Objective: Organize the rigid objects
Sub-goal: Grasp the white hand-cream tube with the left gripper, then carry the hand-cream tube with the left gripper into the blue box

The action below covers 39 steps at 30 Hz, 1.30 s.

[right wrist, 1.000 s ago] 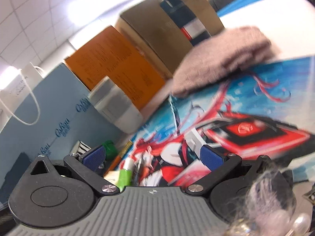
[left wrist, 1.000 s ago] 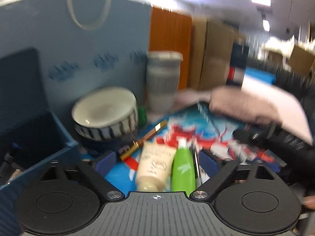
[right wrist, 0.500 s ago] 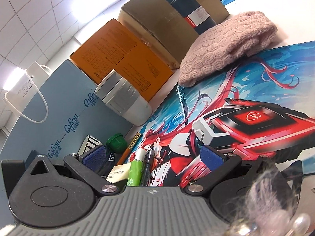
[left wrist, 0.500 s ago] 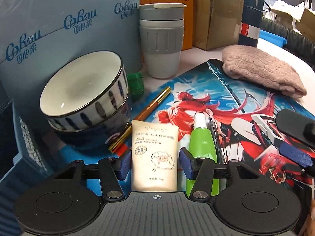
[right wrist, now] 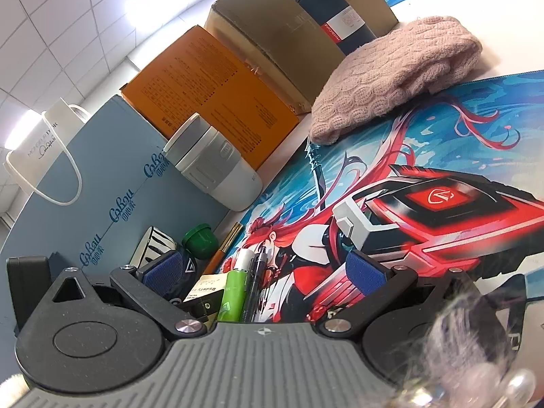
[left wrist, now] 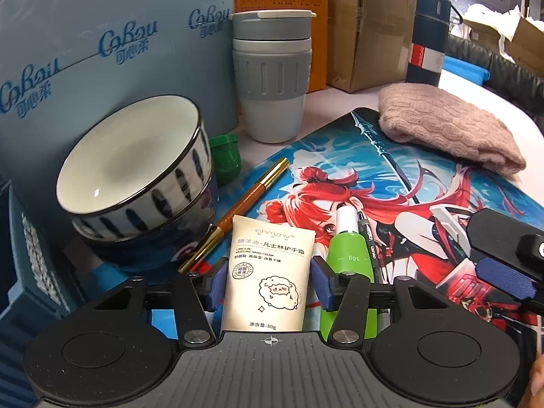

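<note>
On a desk mat (left wrist: 442,183) printed with a red-haired anime figure, the left gripper (left wrist: 269,284) has its two blue pads set on either side of a cream hand-cream tube (left wrist: 268,272), which lies flat on the mat with its printed sheep facing up. The pads sit at the tube's edges and appear to be touching it, though the view does not settle whether they are pressing it firmly. Just beside the tube on its right lies a green tube (left wrist: 346,251) with a white cap, and a dark pen (left wrist: 369,241) rests against that one's far side. An orange-and-gold pen (left wrist: 238,210) lies at a slant to the tube's left, running toward a small green bottle cap (left wrist: 224,158). Behind the slanted pen stands a striped ceramic bowl (left wrist: 136,176) nested in a darker one, and a grey lidded cup (left wrist: 272,78) stands upright further back near a pale blue paper bag (left wrist: 112,51). A folded pink knitted cloth (left wrist: 448,129) rests on the mat's far corner, with a dark flask (left wrist: 428,40) upright behind it. The right gripper (right wrist: 263,268) hovers low over the mat with its fingers spread wide, grasping nothing; the green tube and dark pen lie between them.
</note>
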Each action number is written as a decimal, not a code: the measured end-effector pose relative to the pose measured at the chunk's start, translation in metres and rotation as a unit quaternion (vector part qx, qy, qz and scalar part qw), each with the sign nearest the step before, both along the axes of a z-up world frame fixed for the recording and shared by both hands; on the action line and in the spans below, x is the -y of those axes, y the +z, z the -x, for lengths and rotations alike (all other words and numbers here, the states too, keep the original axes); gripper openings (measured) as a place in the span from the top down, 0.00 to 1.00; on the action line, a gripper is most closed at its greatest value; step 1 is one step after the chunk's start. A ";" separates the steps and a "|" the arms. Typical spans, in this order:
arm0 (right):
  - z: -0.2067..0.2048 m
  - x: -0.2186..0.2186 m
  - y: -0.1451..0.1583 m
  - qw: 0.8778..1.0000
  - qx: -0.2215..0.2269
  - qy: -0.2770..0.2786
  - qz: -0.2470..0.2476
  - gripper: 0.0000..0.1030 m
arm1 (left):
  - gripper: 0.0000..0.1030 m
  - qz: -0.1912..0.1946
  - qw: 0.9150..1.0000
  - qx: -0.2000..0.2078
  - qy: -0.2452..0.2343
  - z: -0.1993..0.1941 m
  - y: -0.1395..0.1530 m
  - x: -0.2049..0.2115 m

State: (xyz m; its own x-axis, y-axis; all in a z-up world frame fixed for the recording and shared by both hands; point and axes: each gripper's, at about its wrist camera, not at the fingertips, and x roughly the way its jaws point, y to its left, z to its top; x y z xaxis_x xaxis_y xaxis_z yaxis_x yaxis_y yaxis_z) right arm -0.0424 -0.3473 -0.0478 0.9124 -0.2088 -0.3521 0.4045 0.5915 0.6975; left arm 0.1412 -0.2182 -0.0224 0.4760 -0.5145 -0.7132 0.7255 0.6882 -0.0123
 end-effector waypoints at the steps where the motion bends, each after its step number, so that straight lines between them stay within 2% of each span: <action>1: 0.000 0.000 0.000 1.000 0.001 0.000 0.000 0.00 | 0.53 0.004 1.000 -0.002 0.001 0.001 0.000 -0.003; 4: 0.001 -0.001 0.000 1.000 0.004 -0.002 0.001 0.00 | 0.53 0.018 1.000 0.002 -0.003 0.009 0.005 -0.013; 13: 0.005 -0.002 -0.001 1.000 0.012 -0.018 0.007 0.00 | 0.60 0.090 0.995 0.038 -0.029 0.049 0.036 -0.061; 14: 0.005 -0.003 0.000 1.000 0.013 -0.018 0.011 0.00 | 0.65 0.100 0.994 0.040 -0.031 0.052 0.038 -0.067; 15: 0.005 -0.004 0.000 1.000 0.011 -0.018 0.016 0.00 | 0.76 0.109 0.993 0.042 -0.030 0.055 0.039 -0.073; 19: 0.002 -0.015 0.006 0.999 0.004 -0.006 0.043 0.00 | 0.79 0.139 0.989 0.037 -0.030 0.059 0.040 -0.089; 22: -0.001 -0.026 0.011 0.998 0.004 0.016 0.057 0.00 | 0.79 0.160 0.987 0.027 -0.019 0.061 0.036 -0.101; 27: -0.006 -0.032 0.019 0.995 0.028 0.092 0.016 0.01 | 0.79 0.180 0.983 0.023 -0.016 0.067 0.039 -0.121; 30: -0.012 -0.042 0.027 0.989 0.039 0.142 0.014 0.01 | 0.79 0.201 0.979 0.028 -0.008 0.070 0.045 -0.134; 34: -0.018 -0.056 0.035 0.985 0.050 0.165 0.001 0.01 | 0.79 0.226 0.972 0.058 0.004 0.075 0.066 -0.158; 39: -0.029 -0.077 0.049 0.977 0.079 0.196 -0.019 0.01 | 0.80 0.243 0.962 0.120 0.029 0.075 0.106 -0.196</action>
